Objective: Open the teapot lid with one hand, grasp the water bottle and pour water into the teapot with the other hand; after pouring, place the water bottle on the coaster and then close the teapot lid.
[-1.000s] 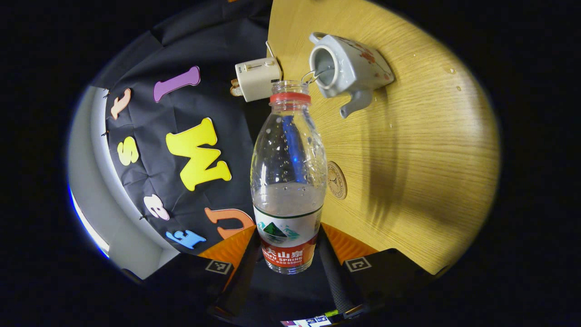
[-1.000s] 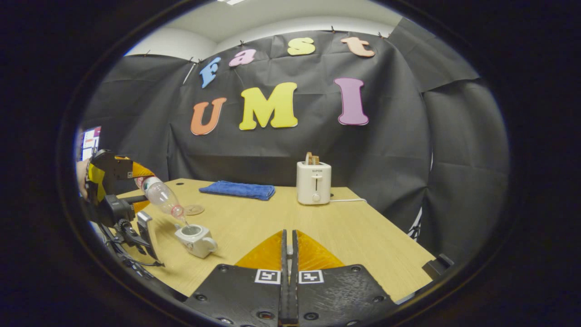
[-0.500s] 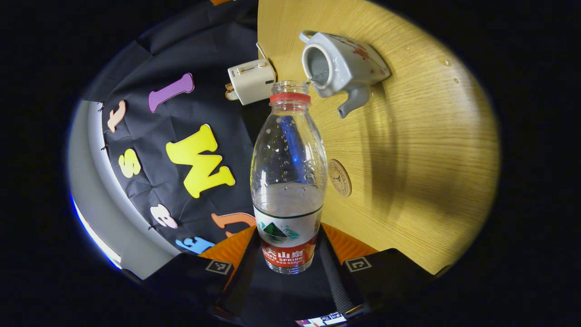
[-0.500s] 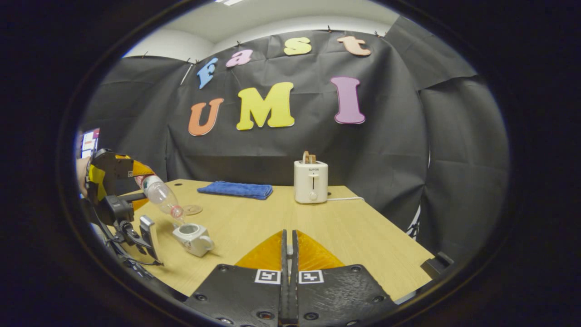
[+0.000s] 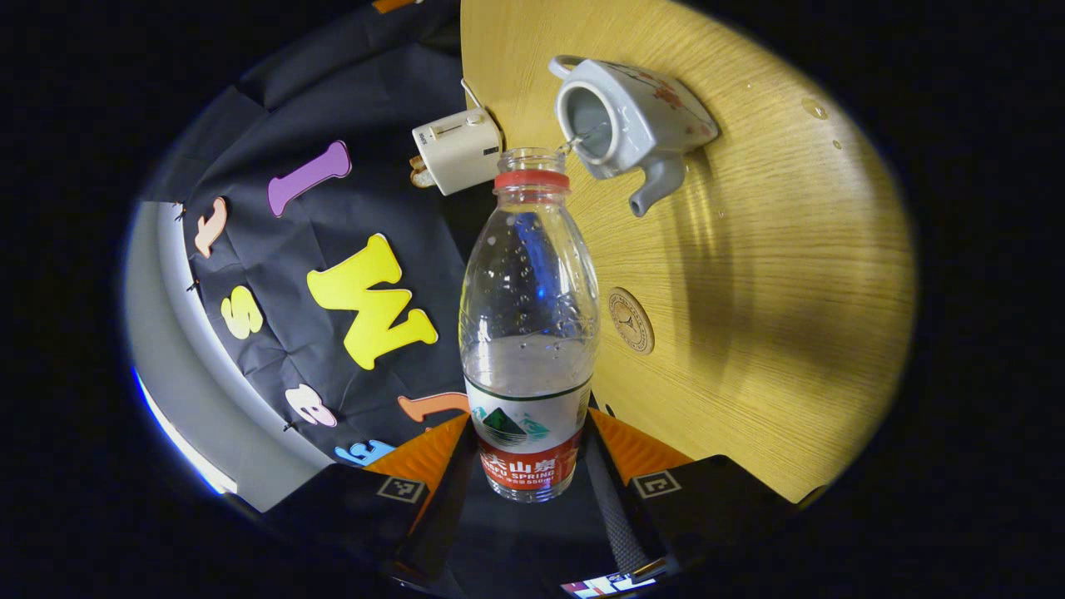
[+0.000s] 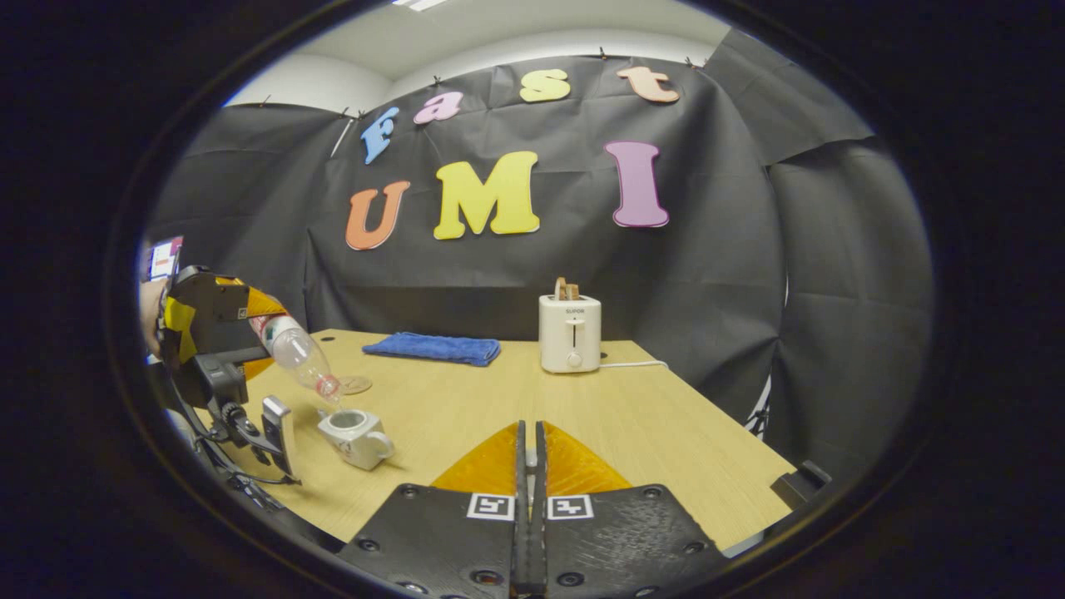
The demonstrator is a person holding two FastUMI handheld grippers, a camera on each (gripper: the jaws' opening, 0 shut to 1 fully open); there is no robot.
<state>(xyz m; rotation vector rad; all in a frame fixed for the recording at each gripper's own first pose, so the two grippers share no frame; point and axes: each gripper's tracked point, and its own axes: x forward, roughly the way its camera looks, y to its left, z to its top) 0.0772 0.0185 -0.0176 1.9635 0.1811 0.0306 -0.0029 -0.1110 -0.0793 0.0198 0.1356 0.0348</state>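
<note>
My left gripper (image 5: 529, 445) is shut on the lower part of a clear water bottle (image 5: 528, 333) with a red neck ring and no cap. The bottle is tilted, its mouth just above the open top of the white teapot (image 5: 641, 125), and a thin stream of water runs in. The right gripper view has the same bottle (image 6: 295, 353), teapot (image 6: 358, 437) and left gripper (image 6: 208, 312) at the far left. The round coaster (image 5: 631, 320) lies bare beside the teapot. My right gripper (image 6: 526, 445) is shut over the table's near side, with a small pale bit, seemingly the lid's knob, pinched between its tips.
A white toaster (image 6: 570, 333) stands at the back of the wooden table (image 6: 666, 433), its cord trailing right. A folded blue cloth (image 6: 433, 347) lies at the back left. A few water drops (image 5: 811, 106) dot the table past the teapot.
The bottle stays tilted over the teapot and water keeps running. My left gripper has risen slightly. The right gripper has hardly moved.
</note>
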